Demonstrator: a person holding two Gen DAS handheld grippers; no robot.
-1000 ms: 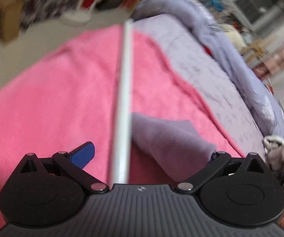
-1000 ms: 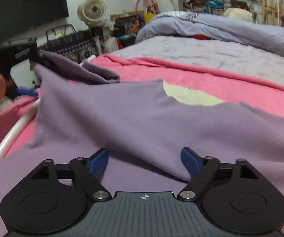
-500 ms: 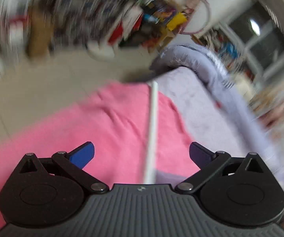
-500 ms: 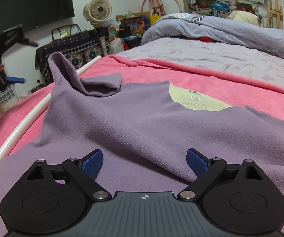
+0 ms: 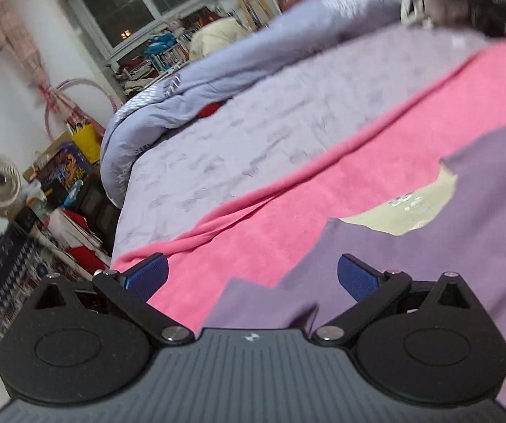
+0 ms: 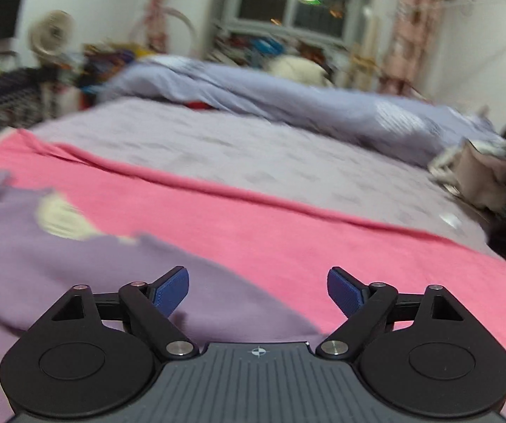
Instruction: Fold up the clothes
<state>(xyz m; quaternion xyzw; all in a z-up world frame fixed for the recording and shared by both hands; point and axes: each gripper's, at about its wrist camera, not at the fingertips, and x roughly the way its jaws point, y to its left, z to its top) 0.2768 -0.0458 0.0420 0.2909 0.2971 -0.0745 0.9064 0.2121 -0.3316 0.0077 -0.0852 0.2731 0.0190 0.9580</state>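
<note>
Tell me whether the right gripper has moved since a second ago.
Yes. The right gripper has swung right: the purple garment, earlier filling its view, now lies at the left, with pink blanket ahead.

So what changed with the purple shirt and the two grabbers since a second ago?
The left gripper let go of the sleeve of the soft purple shirt, opened, and swung round to face across the bed. The sleeve, lifted a second ago, no longer stands up. The right gripper turned rightward toward the shirt's edge. The shirt remains on the pink blanket, and the right gripper's jaws remain open.
</note>
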